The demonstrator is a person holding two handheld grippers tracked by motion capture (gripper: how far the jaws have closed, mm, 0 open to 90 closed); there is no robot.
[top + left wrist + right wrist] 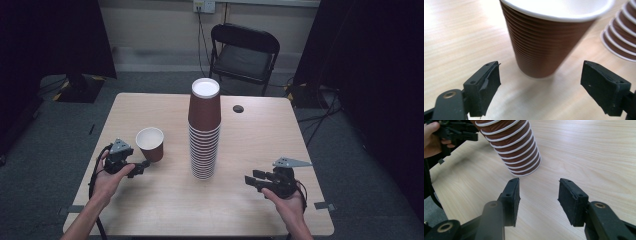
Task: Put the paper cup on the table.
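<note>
Nearest the person, the right gripper (256,181) rests low over the wooden table (165,200), jaws partly apart with only bare wood between them, pointing toward the foot of the stack of cups (204,131). On the other side, the left gripper (141,167) sits just short of the single brown cup (150,144), which stands upright on the table to the left of the stack and apart from it. In the left gripper view the jaws stand wide of that cup (544,42) — neither pad touches the ribbed wall, and nothing is held.

The step in hand looks like taking hold of this loose cup. To do it well, I would bring the jaws forward until the pads flank the lower, narrower part of the wall, keep them level, and close gently (thin ribbed paper will dent under a hard squeeze). Centring matters — one pad arriving first could tip or slide the cup.

Farther off, a black folding chair (245,52) stands beyond the table. No brand, label or writing can be read on the cups or the grippers.
</note>
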